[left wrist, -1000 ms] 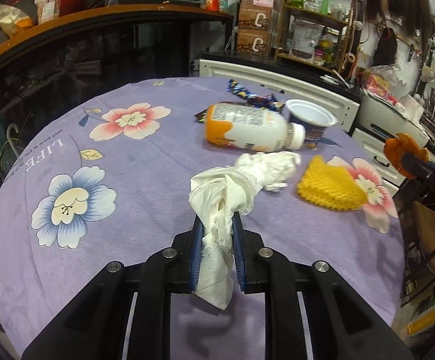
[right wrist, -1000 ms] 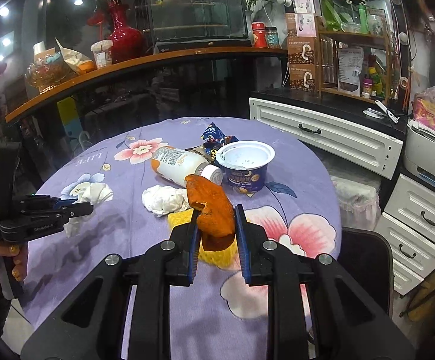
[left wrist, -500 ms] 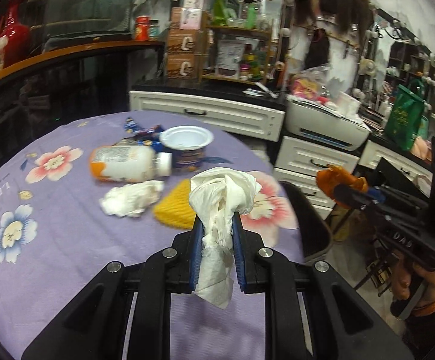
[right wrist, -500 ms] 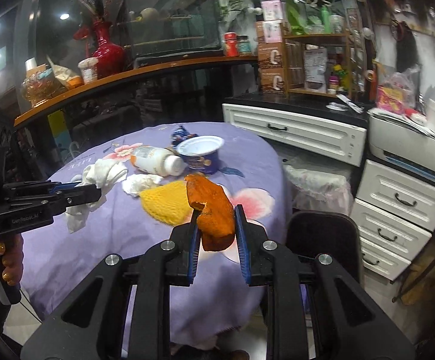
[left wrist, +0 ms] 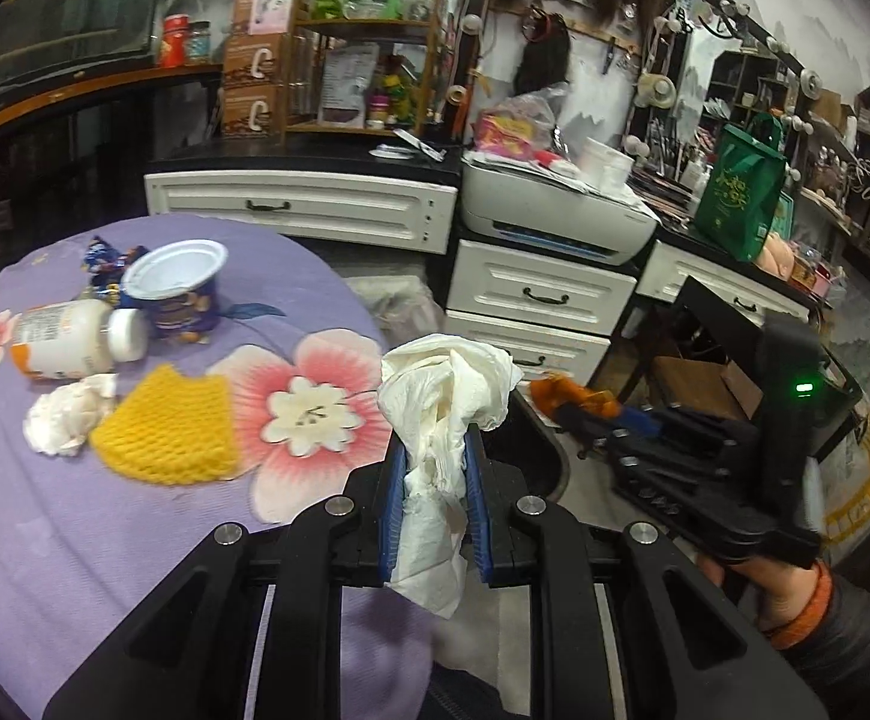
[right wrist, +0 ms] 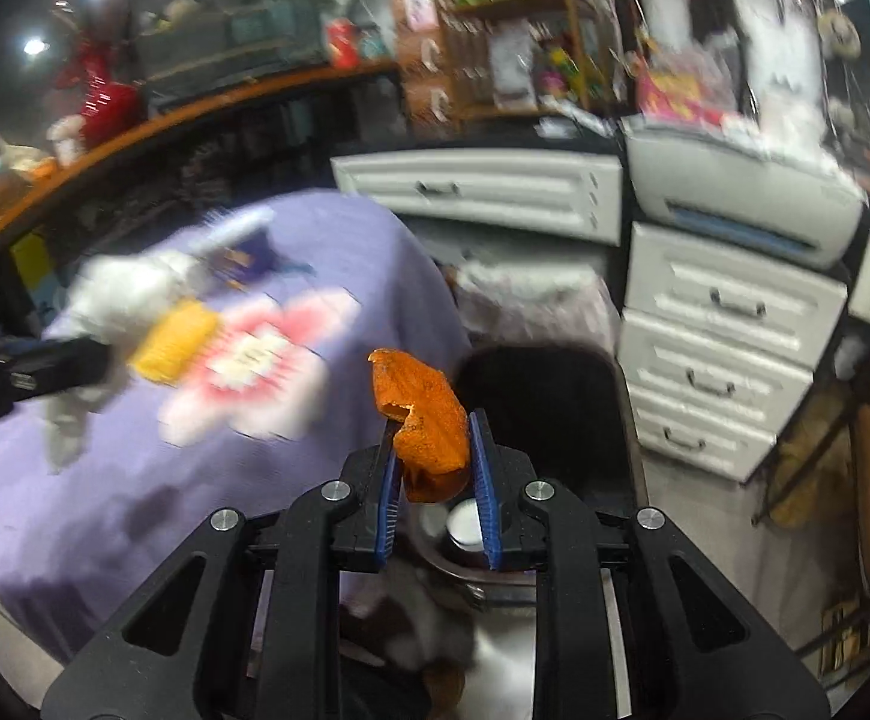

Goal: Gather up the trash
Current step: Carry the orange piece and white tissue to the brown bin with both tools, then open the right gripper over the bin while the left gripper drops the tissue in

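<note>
Both grippers loaded and carrying toward the bin. Left gripper (left wrist: 433,483): jaws nearly closed, pinching a white tissue (left wrist: 444,396) that sticks up above the pads and hangs below them. Right gripper (right wrist: 433,456): jaws narrow, clamped on an orange peel (right wrist: 420,414), peel upright between the blue pads.

Black bin (right wrist: 546,396) sits off the edge of the purple surface (left wrist: 45,510), on the floor by the white drawers (right wrist: 717,348). In the right wrist view the peel is over the bin's near rim, with a shiny round thing visible just below the jaws; can't tell what it is. In the left wrist view the tissue is past the surface edge, bin rim showing dark behind it.

Still on the surface: bottle (left wrist: 66,339) lying on its side, cup (left wrist: 177,285) upright, wrapper (left wrist: 105,258) behind them, a second tissue wad (left wrist: 66,411), yellow net (left wrist: 168,429).

To do it well, my read: get each load fully over the bin mouth before letting go, not just over the rim. Peel is stiff, should drop clean. Tissue is light and floppy, likely to cling to a pad or drift, so go low and open wide, maybe a small shake. Grippers are near each other here; release one at a time to avoid a bump. Right view is blurred, so exact alignment is unclear
</note>
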